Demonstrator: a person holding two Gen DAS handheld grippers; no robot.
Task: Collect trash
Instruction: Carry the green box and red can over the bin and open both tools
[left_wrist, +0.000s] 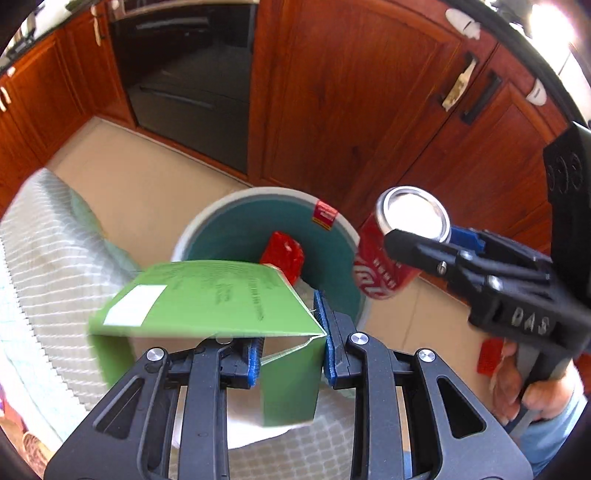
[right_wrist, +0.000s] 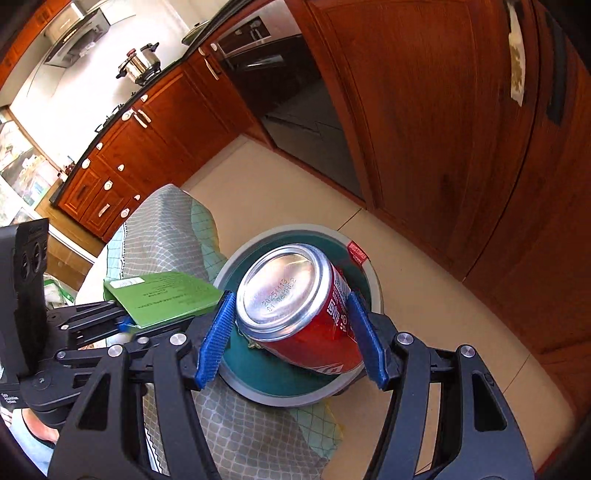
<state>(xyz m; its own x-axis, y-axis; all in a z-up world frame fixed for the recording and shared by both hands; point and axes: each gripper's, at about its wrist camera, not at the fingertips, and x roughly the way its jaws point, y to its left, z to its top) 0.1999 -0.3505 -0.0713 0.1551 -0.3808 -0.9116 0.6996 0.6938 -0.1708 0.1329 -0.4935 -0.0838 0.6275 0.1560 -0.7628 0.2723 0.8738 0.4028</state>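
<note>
Red can (right_wrist: 295, 310) is clamped across its sides in right tongs (right_wrist: 291, 332) above the bin (right_wrist: 373, 273), long axis tilted, base toward camera. Green carton (left_wrist: 207, 299) is clamped by left tongs (left_wrist: 291, 354) just beside bin rim, flat face up.

Both grippers point steeply down: left gripper (left_wrist: 291, 345) narrowly parted, pads clamped; right gripper (right_wrist: 291, 332) wider, pads clamped, gripped by a hand (left_wrist: 517, 384).
</note>
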